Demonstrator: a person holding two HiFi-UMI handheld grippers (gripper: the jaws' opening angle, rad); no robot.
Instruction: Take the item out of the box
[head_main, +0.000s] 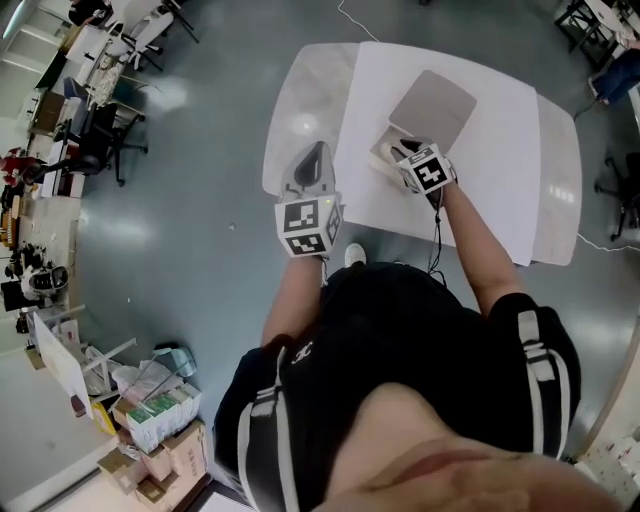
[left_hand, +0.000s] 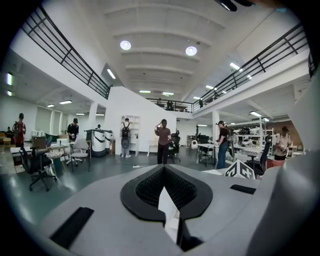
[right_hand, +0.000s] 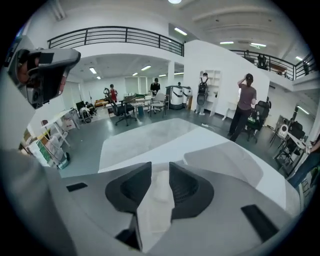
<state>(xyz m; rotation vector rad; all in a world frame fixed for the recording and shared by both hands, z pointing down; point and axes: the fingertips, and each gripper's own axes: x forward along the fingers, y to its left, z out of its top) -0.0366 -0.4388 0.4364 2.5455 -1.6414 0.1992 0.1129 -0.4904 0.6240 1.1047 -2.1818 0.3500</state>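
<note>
Right gripper (head_main: 400, 150) parked at the open box (head_main: 432, 108)
Its jaws are spread apart with the pale item (right_hand: 159, 189) in the gap; left gripper (head_main: 316, 155), at its 9 o'clock, is clenched tight.

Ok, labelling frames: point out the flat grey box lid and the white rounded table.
Flat grey box lid (head_main: 432, 108): head view, lid's centre.
White rounded table (head_main: 300, 118): head view, bare left corner.

Left gripper (head_main: 316, 150) held level, closed; right gripper (head_main: 402, 152) tilted down, fingers (right_hand: 131, 187) apart.
</note>
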